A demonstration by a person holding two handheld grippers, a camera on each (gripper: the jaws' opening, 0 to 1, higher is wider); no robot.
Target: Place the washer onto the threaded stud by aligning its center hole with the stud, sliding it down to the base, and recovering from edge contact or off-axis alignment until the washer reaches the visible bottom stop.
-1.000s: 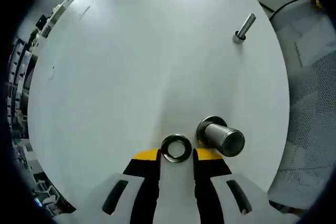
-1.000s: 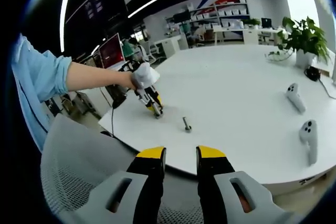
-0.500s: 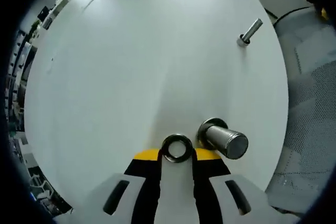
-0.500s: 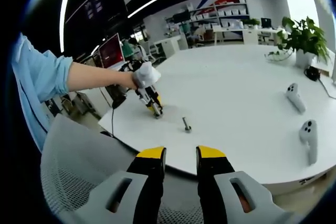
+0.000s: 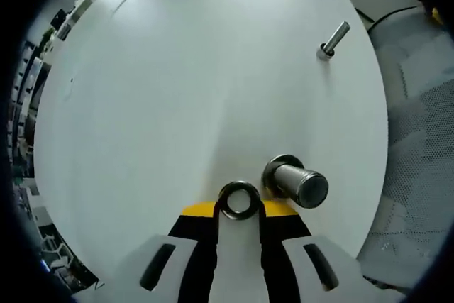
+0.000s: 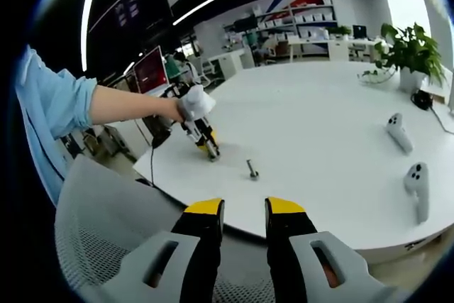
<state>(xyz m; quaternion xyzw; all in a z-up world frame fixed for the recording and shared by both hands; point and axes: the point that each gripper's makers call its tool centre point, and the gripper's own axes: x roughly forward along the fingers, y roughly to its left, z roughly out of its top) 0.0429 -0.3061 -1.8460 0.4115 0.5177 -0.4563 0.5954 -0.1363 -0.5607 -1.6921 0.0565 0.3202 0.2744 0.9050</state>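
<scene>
A dark metal washer (image 5: 238, 200) lies flat just above the white table (image 5: 177, 90), and my left gripper (image 5: 239, 209) is shut on it, one yellow-tipped jaw at each side. Just right of the washer, a thick steel stud (image 5: 296, 182) stands on a round flanged base. A thinner upright bolt (image 5: 331, 39) stands farther off at the upper right, also seen as the bolt (image 6: 252, 168). My right gripper (image 6: 245, 209) is open with nothing between its jaws, held over a mesh chair. From there I see the left gripper (image 6: 206, 141) tip-down on the table in a person's hand.
The table edge (image 5: 379, 147) curves close on the right of the stud, with a mesh chair (image 5: 418, 140) beyond it. Two white hand controllers (image 6: 399, 131) (image 6: 417, 188) lie on the table's right side. A potted plant (image 6: 404, 47) stands at the far right.
The left gripper view has shifted slightly; the stud and the bolt drift a little while the washer stays fixed between the jaws. The right gripper has not moved.
</scene>
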